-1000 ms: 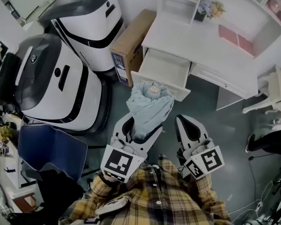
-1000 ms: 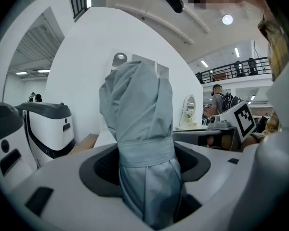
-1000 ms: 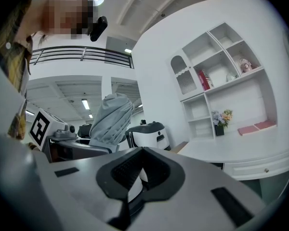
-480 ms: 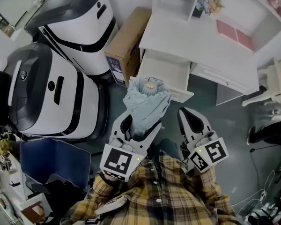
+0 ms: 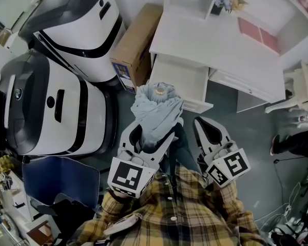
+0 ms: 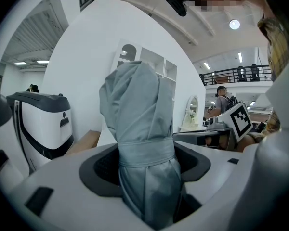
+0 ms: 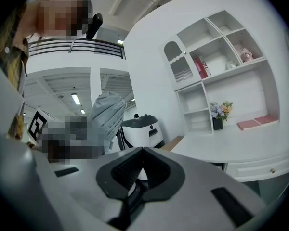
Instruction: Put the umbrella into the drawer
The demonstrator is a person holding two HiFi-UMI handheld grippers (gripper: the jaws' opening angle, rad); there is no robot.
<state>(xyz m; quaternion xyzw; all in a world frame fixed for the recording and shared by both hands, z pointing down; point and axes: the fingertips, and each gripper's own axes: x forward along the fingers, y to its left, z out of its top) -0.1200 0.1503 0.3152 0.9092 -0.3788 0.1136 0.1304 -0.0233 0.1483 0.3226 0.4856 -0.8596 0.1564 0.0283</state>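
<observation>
A folded pale blue-grey umbrella (image 5: 157, 111) stands upright between the jaws of my left gripper (image 5: 153, 135), which is shut on it just below its strap (image 6: 145, 151). Its cap end points toward the open white drawer (image 5: 175, 80) of the desk (image 5: 220, 50) and overlaps the drawer's front edge in the head view. In the left gripper view the umbrella (image 6: 137, 129) fills the middle. My right gripper (image 5: 204, 124) hangs beside it to the right, jaws shut (image 7: 142, 150) with nothing between them. In the right gripper view the umbrella (image 7: 106, 113) shows at the left.
Two large white-and-black machines (image 5: 51, 106) stand at the left. A cardboard box (image 5: 133, 45) leans between them and the desk. A flower pot (image 5: 226, 1) and a pink book (image 5: 259, 35) sit on the desk. A white chair (image 5: 300, 94) is right, a blue panel (image 5: 59, 176) lower left.
The umbrella in the left gripper has edged a little toward the open drawer, and the view has swung slightly. Neither gripper has changed its state.
</observation>
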